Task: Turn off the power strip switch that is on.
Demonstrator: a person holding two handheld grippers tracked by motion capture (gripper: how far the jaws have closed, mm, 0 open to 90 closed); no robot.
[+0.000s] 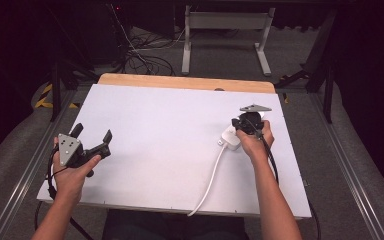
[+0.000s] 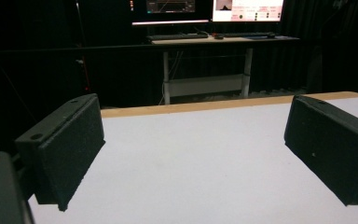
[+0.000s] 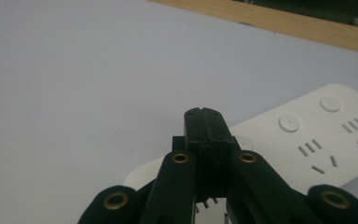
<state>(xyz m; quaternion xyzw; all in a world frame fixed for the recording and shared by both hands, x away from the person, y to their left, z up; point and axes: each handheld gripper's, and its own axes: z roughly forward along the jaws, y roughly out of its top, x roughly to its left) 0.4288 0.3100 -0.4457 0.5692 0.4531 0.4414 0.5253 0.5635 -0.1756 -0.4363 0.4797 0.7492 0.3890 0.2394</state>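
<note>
High view: the person's left hand [image 1: 72, 172] holds the black two-jaw left gripper [image 1: 94, 136] at about eight o'clock on the white-covered table [image 1: 165, 130], its jaws spread wide with nothing between them and a grey three-cornered plate [image 1: 69, 149] on top. In the left gripper view, the two black foam-faced pads [image 2: 70, 149] stand well apart over bare white tabletop, and a strip of pale wooden table edge [image 2: 205, 105] runs across behind them at twelve o'clock.

At about three o'clock on the table, the person's right hand [image 1: 255, 142] grips the black right gripper [image 1: 241, 126], which points down at a white rectangular plastic power strip [image 1: 231, 137] lying flat on the white surface. In the right gripper view, the right gripper's jaws are pressed fully together, tips touching, with nothing seen clamped between them; whether the tips touch the strip's top face cannot be told. The strip's slotted sockets [image 3: 317, 154] and round white buttons [image 3: 289, 123] lie toward two o'clock of the jaw tips.

A white cord [image 1: 211, 180] leaves the strip's near end and curves toward six o'clock, running off the table's front edge. Beyond the far edge, at twelve o'clock, a grey metal desk frame [image 1: 227, 35] stands on the dark floor beside a tangle of black cables [image 1: 140, 55].
</note>
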